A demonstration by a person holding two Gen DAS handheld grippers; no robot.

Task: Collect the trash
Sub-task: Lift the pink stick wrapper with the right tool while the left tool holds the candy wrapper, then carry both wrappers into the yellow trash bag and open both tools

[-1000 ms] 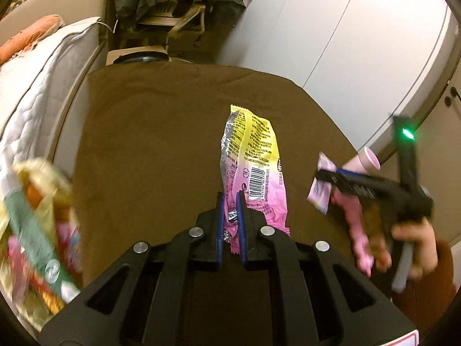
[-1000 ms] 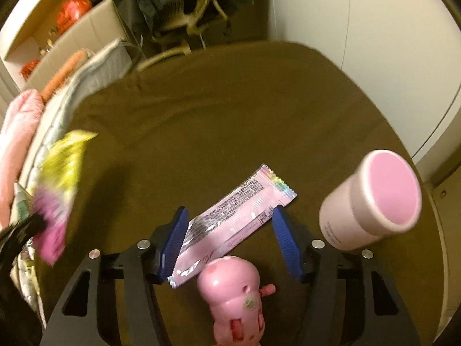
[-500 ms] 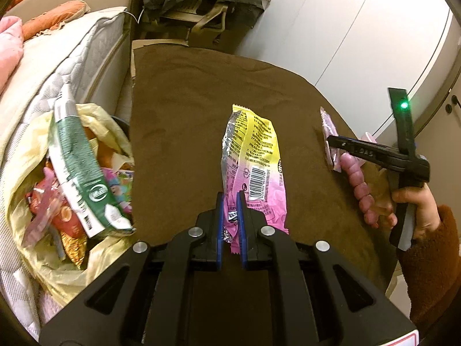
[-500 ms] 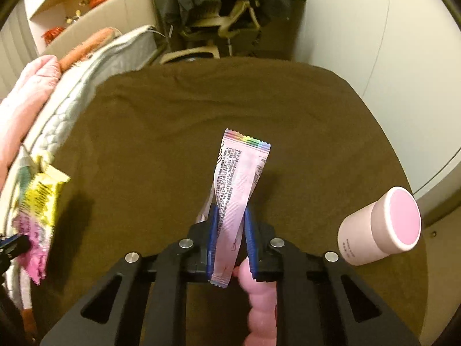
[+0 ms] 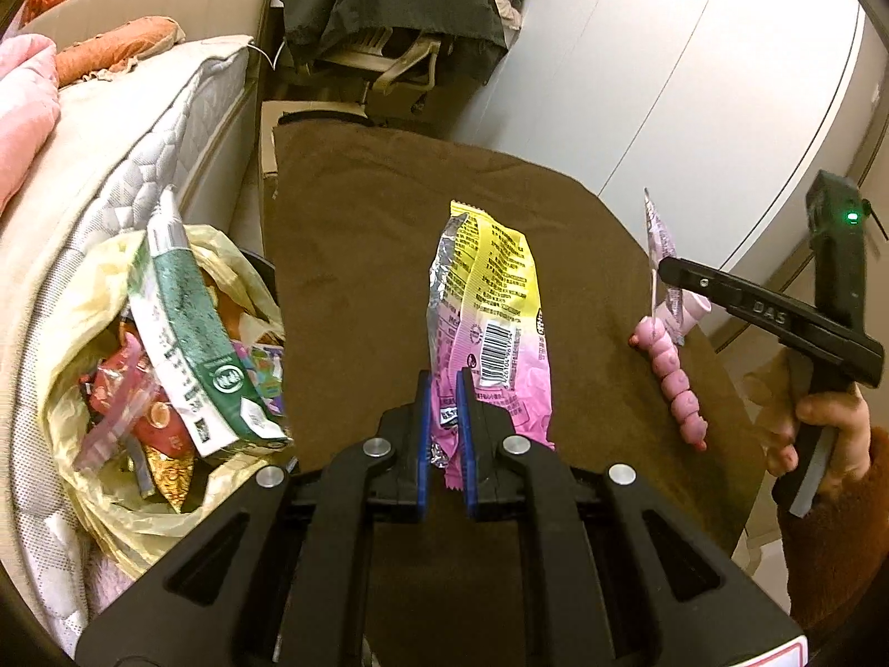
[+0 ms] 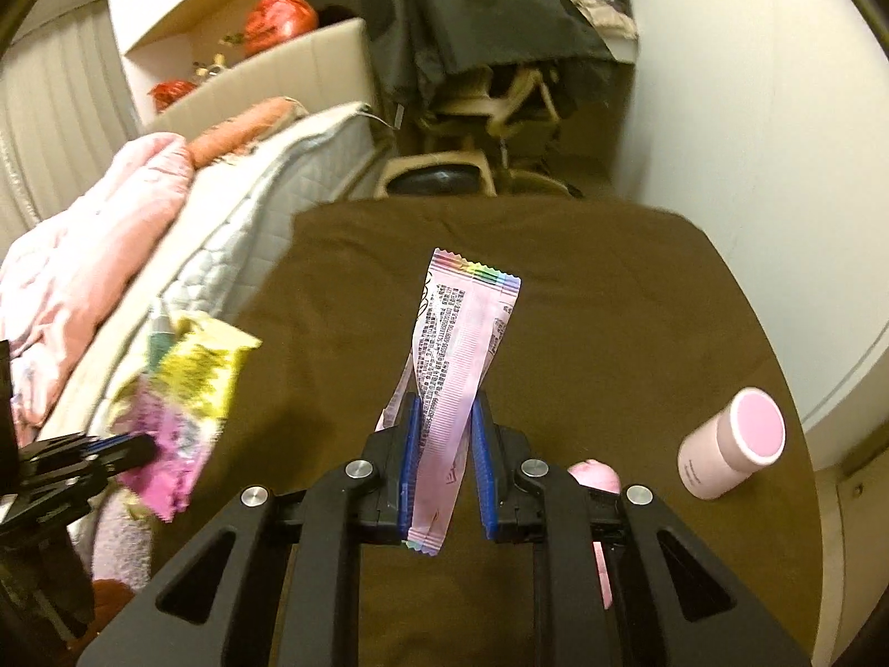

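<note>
Both wrappers have risen off the brown table (image 6: 611, 300). Left gripper (image 5: 443, 417) pinches the yellow-pink wrapper (image 5: 489, 311) beside the trash bag (image 5: 94, 433). Right gripper (image 6: 443, 461) clamps the pale pink wrapper (image 6: 455, 350).

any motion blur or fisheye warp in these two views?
Left wrist: sharp, barcode on the yellow-pink wrapper legible; wall lines bow near the rim. Right wrist: pink wrapper crisp, but the yellow-pink wrapper at left is smeared by motion.

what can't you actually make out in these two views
- Yellow-pink wrapper, right wrist view: motion-blurred, print unreadable.
- Pink caterpillar toy, right wrist view: mostly hidden behind the right gripper.
- Pink-lidded bottle, left wrist view: largely hidden behind the pale pink wrapper.
- Trash bag, left wrist view: lower contents buried.
</note>
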